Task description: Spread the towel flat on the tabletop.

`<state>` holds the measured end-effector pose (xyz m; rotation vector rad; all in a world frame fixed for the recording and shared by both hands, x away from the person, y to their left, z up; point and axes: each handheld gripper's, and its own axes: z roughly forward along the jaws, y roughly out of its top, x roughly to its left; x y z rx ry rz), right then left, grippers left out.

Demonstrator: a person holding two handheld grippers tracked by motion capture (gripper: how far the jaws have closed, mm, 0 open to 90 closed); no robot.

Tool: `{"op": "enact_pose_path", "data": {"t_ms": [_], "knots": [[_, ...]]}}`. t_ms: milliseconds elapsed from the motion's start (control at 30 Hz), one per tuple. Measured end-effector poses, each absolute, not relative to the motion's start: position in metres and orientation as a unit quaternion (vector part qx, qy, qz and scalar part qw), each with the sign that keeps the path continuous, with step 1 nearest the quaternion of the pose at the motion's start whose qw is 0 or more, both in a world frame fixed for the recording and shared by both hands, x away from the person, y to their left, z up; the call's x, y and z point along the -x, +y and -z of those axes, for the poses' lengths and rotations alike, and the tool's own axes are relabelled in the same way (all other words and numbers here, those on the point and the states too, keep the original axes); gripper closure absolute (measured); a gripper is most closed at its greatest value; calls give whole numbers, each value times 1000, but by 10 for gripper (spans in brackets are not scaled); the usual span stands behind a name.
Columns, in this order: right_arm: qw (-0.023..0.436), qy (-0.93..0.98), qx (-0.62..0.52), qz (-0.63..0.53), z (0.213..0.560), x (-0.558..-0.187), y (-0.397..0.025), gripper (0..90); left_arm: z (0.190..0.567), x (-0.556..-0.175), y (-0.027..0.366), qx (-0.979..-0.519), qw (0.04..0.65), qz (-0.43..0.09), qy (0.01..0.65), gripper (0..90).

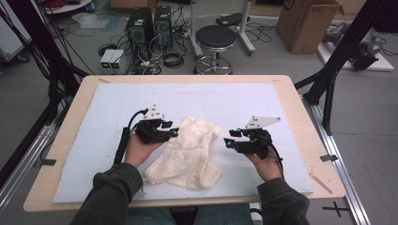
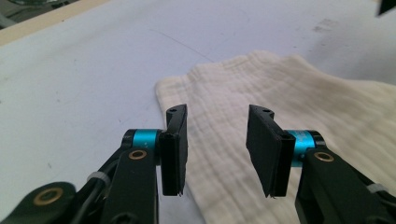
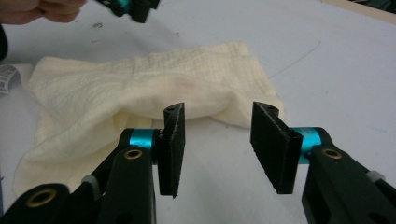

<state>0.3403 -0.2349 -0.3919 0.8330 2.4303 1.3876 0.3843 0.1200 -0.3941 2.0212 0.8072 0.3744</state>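
We see 1 cream cloth [image 1: 187, 152] crumpled mid-desk [image 1: 65, 140] on the blue mat [image 1: 108, 108], btwn 2 claws: left claw [image 1: 172, 130] and right claw [image 1: 228, 138] both spread, empty.

The cloth [image 1: 185, 152] lies on the mat [image 1: 94, 140] that covers the table [image 1: 300, 117], toward the near edge and about midway across. The left gripper [image 1: 174, 131] sits just left of the cloth, its tips at the cloth's upper left edge. The right gripper [image 1: 228, 141] sits just right of the cloth, a little apart from it. Beyond the table's far edge, behind the cloth, a stool [image 1: 215, 40] stands on the floor, with computer towers [image 1: 149, 26] to its left and a cardboard box [image 1: 307, 23] to its right.
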Motion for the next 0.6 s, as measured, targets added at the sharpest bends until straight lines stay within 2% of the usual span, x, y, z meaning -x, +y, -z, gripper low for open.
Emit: {"op": "enact_pose_path", "data": {"t_ms": [267, 600], "knots": [[118, 822, -287, -477, 399, -333, -249, 467, 411, -419, 98, -809, 443, -136, 361, 612], [130, 816, -292, -481, 400, -333, -251, 463, 438, -430, 81, -821, 409, -126, 378, 634]]}}
